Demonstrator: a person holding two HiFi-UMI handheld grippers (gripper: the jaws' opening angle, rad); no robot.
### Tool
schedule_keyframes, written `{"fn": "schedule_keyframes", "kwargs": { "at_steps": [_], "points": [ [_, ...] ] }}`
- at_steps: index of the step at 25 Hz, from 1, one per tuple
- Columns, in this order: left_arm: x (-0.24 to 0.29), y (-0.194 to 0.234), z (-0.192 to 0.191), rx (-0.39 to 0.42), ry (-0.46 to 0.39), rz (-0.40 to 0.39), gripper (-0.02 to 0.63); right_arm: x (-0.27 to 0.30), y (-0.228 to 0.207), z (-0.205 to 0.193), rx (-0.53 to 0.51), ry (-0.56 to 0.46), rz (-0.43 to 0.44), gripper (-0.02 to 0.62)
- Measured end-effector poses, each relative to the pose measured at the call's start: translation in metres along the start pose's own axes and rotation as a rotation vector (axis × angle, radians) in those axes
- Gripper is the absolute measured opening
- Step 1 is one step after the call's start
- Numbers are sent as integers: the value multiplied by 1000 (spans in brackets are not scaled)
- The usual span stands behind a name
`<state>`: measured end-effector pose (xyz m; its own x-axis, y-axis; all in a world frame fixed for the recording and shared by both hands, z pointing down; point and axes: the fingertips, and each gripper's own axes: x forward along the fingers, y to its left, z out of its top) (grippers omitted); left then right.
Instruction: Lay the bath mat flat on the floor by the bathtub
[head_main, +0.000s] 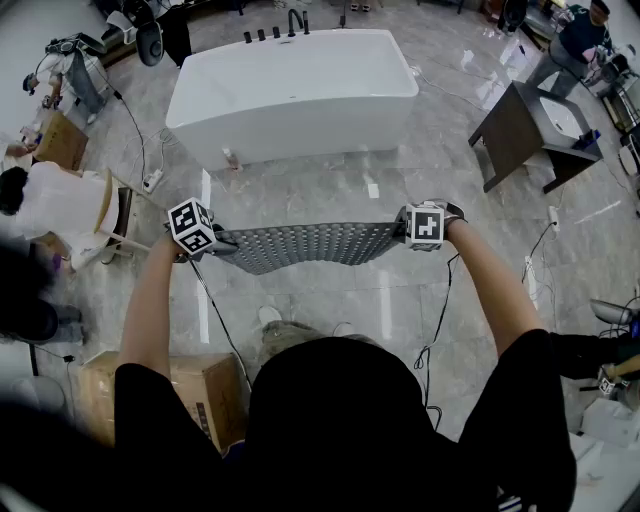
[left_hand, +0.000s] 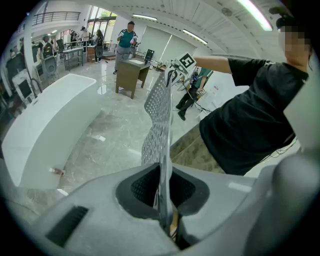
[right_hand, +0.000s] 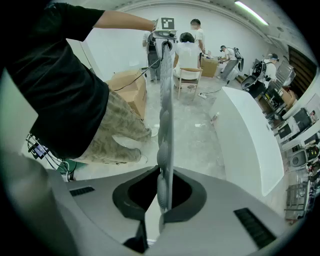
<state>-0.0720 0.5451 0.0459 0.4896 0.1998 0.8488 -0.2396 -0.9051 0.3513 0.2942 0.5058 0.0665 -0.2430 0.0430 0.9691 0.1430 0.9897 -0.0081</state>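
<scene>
Marble floor (head_main: 330, 290) in front of the white bathtub (head_main: 295, 90) looks bare, a good landing strip. Bath mat (head_main: 305, 243) hangs stretched in the air, sagging slightly mid-span. Left hand-held gripper (head_main: 222, 241) is clamped on its left end and right hand-held gripper (head_main: 403, 226) on its right end. Best bet: lower both ends level, keep tension, set the far edge parallel to the tub. Cable (head_main: 215, 310) trails near left; chair (head_main: 112, 215) left and cabinet (head_main: 515, 130) far right are well apart.
</scene>
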Motion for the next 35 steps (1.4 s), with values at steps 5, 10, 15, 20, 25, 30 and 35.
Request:
{"fn": "schedule_keyframes", "kwargs": {
  "at_steps": [5,10,15,20,25,30,35],
  "points": [
    [7,-16,6,6,0,34,29,-4,12,-11,60,-5,-35,25],
    [7,-16,17,17,5,93,29,1,17,-23,103,-36,-56,25],
    [13,-9,17,25,-1,100,29,6,13,-26,111,-41,-60,25],
    [11,12,21,39,-9,100,29,5,-9,-24,115,-42,-73,25],
    [-1,47,16,75,-19,113,29,9,-35,-9,108,-40,-80,25],
    [-16,98,0,90,-50,110,29,14,-83,16,143,2,-80,25],
    [-33,156,-15,98,-71,103,29,21,-136,40,170,37,-57,25]
  ]
}}
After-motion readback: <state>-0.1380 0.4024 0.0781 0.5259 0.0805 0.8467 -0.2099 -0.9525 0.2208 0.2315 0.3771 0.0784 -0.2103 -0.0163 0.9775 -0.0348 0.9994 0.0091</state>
